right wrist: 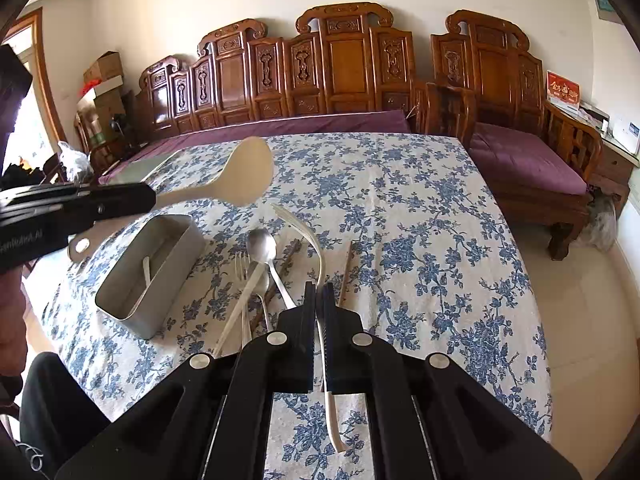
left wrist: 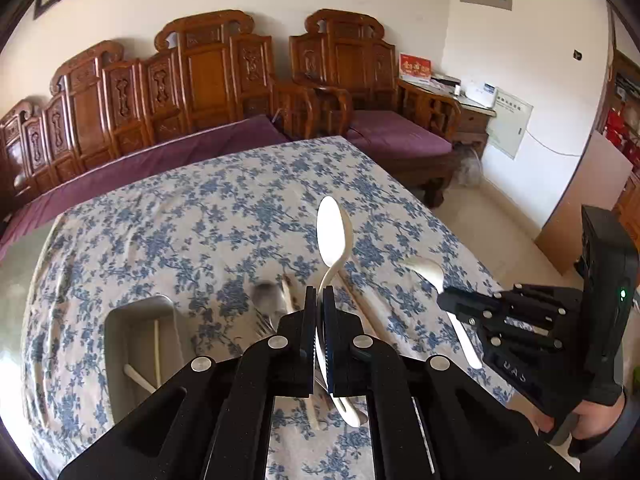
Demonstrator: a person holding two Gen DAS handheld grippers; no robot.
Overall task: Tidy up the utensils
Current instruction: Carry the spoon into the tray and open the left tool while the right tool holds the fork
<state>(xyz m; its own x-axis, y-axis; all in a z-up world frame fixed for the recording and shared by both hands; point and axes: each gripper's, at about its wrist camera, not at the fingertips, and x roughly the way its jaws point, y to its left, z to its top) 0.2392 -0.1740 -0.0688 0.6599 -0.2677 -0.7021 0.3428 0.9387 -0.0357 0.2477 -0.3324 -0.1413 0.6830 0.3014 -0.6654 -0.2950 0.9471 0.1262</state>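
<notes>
Table under blue-flowered cloth (right wrist: 420,216). Rectangular grey metal tin (right wrist: 144,276), one white utensil inside. Left gripper (left wrist: 319,300) was clamped on cream plastic spoon (left wrist: 334,232); right gripper (right wrist: 319,296) clamped on white plastic spoon (right wrist: 308,236). Best lowered handle-first into the tin, one after another.

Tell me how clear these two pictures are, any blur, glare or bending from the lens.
Left wrist view: strong fisheye bending at the edges; the metal utensils below the held white spoon are smeared, the metal box soft. Right wrist view: same bending, table sharp, the white spoon in the left gripper slightly blurred, daylight blown out at the left doorway.
</notes>
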